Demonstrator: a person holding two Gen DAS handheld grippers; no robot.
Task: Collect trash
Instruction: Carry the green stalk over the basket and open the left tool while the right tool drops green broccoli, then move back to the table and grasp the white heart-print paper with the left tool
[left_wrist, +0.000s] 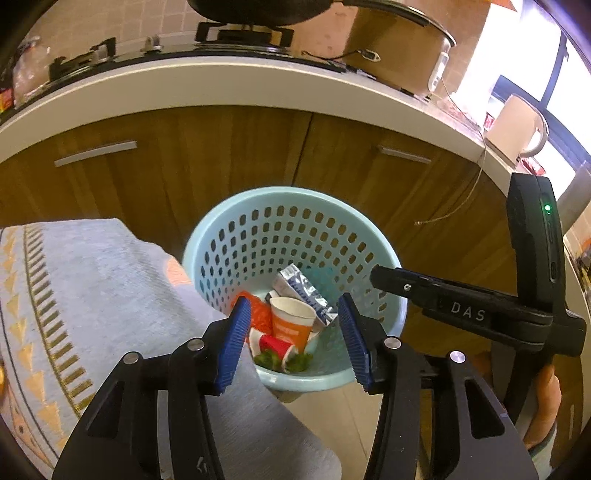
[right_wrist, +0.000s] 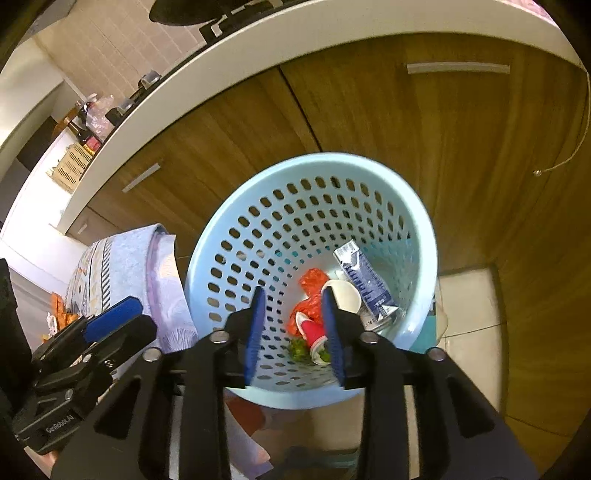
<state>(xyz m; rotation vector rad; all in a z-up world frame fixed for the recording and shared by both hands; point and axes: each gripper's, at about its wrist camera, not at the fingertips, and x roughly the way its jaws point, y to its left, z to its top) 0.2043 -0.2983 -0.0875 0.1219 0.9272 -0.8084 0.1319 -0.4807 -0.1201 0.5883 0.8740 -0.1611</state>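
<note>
Below both grippers: light-blue perforated bin (left_wrist: 258, 236) on floor, up against wooden cabinet doors (left_wrist: 184, 155) under white countertop (left_wrist: 221, 88).

Left gripper (left_wrist: 293, 334) above bin's near rim, jaws spread wide, nothing between blue pads (left_wrist: 234, 343). Right gripper (right_wrist: 293, 332) likewise over bin mouth, jaws parted but narrower than left, nothing gripped; trash only seen thru the gap, well below.

Inside bin, at bottom: orange paper cup (left_wrist: 291, 325) upright-ish, red paper cup (left_wrist: 275, 347) on its side w/ green scraps (left_wrist: 301, 362) next to it, orange-red crumpled wrapper (right_wrist: 312, 299), blue-white carton (right_wrist: 364, 280) leaning on far wall.

Left of bin: grey patterned cloth (left_wrist: 92, 288), touching bin's side.

On countertop: stove w/ dark pan (left_wrist: 243, 11), brown pot (left_wrist: 399, 48), cream kettle (left_wrist: 517, 129). Thin cable (left_wrist: 469, 192) dangling over cabinet front.
</note>
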